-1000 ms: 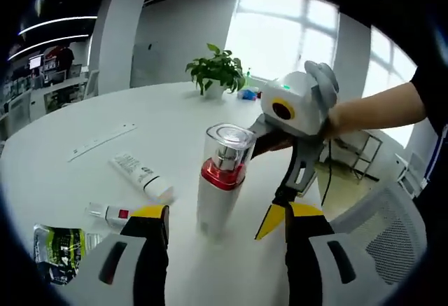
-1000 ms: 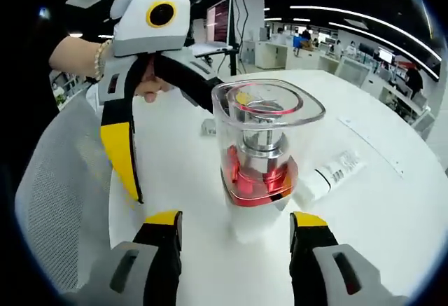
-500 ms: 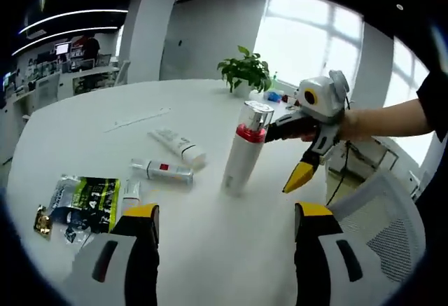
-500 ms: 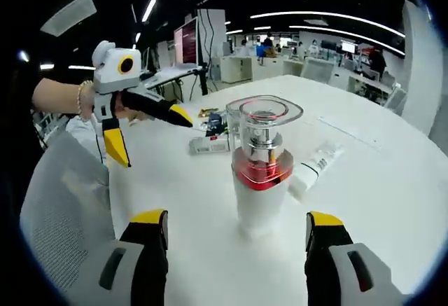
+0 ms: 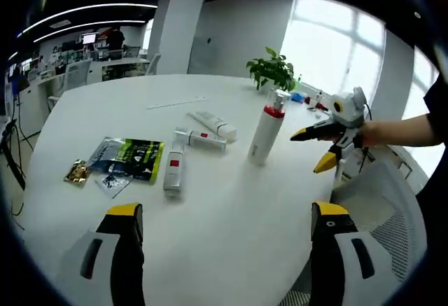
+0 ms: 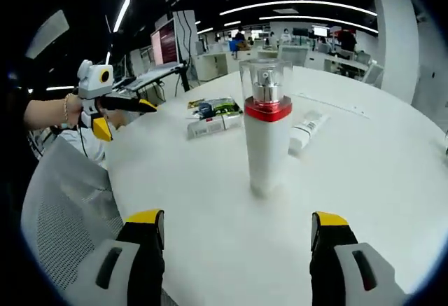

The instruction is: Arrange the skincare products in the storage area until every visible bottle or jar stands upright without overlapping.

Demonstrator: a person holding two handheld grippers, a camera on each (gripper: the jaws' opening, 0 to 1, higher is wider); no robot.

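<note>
Both grippers' jaws gape empty; the pump bottle point(image 6: 267, 125) stands upright, apparently cap topmost.

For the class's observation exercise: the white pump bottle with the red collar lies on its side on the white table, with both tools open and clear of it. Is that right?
Not quite. The left gripper view shows the pump bottle standing upright on the table, not lying down. The rest holds: the left tool and right tool are open and clear of it.

In the left gripper view, the tall white pump bottle with a red collar point(image 5: 266, 134) stands upright right of centre on the round white worktop point(image 5: 231, 229). Left of it lie three white tubes point(image 5: 203, 138), then a green foil sachet point(image 5: 129, 159). A potted plant point(image 5: 274, 73) sits behind, upper centre.
</note>
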